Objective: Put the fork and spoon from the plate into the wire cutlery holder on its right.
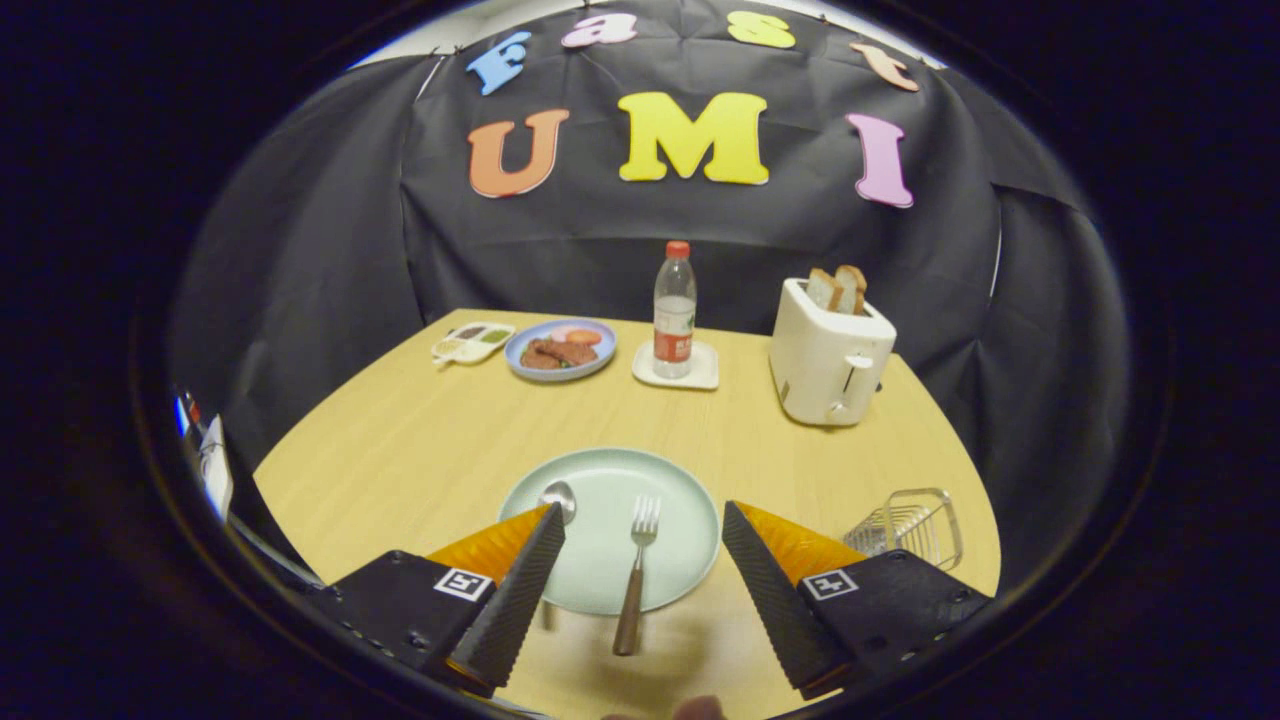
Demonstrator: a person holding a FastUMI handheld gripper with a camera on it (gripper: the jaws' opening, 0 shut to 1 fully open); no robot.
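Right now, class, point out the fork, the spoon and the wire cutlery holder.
fork (640,545): gripper view, on its neck below the tines.
spoon (558,497): gripper view, on its bowl.
wire cutlery holder (915,525): gripper view, on its wire wall.

Claw (643,520) spread wide around fork (636,575) on plate (600,480).

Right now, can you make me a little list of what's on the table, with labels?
gripper: open, fingers on either side of the fork, touching nothing
fork: on the plate, handle over its near rim
spoon: on the plate, partly hidden by one finger
plate: pale green, just ahead of the fingers
wire cutlery holder: right of the plate
toaster: two bread slices sticking up
water bottle: upright on a coaster
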